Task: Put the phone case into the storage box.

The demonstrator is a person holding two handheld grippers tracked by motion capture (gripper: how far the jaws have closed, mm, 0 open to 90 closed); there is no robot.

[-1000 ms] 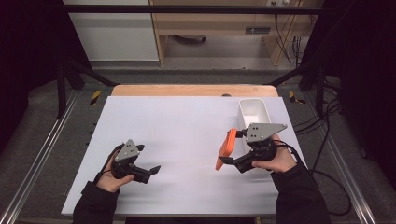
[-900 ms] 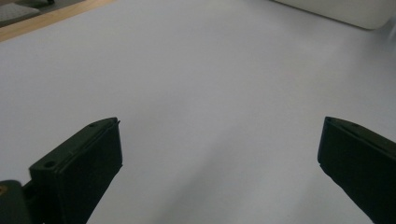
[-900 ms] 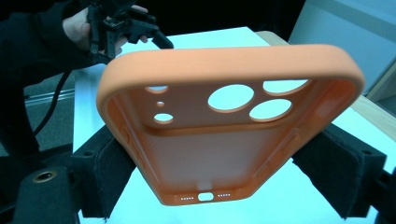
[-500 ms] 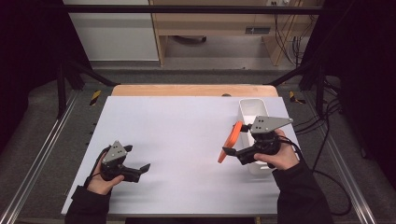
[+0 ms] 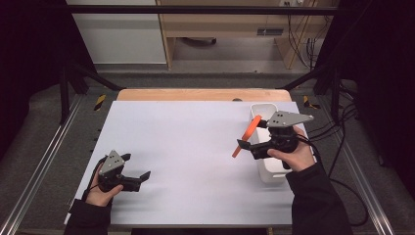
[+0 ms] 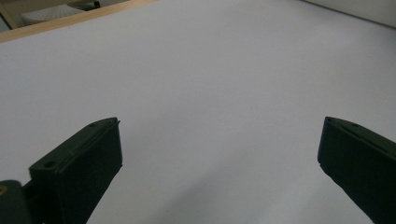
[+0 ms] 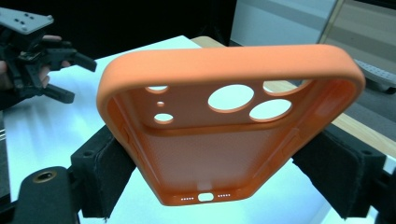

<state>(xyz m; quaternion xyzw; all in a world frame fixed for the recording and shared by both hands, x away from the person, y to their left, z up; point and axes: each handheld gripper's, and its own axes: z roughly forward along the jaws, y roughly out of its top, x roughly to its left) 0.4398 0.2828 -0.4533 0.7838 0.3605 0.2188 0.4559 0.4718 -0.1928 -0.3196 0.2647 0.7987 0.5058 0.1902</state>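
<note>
High view: the orange phone case [image 5: 246, 136] hangs in the air over the right half of the white table sheet [image 5: 195, 147], tilted with one end up near the white tray [image 5: 271, 172] and the other end lower toward the middle of the table; wide bare sheet lies to its left and in front of it, while the tray sits just beside it on the right, close to the sheet's right edge. The right gripper [image 5: 252, 142], held in the person's right hand [image 5: 289, 157] over the tray, has its jaws closed on the case. In the right gripper view the case [image 7: 229, 116] fills the space between the two black padded jaws, which press its two long side walls near the bottom end, where the charging slot and small speaker holes show; the case's hollow inside faces the camera and its camera end points away. It is a soft-looking matte orange shell with rounded corners, a raised rim, and several round cut-outs of different sizes at the far end. Farther out, the left gripper [image 5: 137, 177] rests low near the front left corner of the sheet, well apart from the case, with open sheet all around it. In the left gripper view its jaws stand wide apart with nothing between them, only bare sheet ahead up to the wooden table edge [image 6: 70, 21].
</note>
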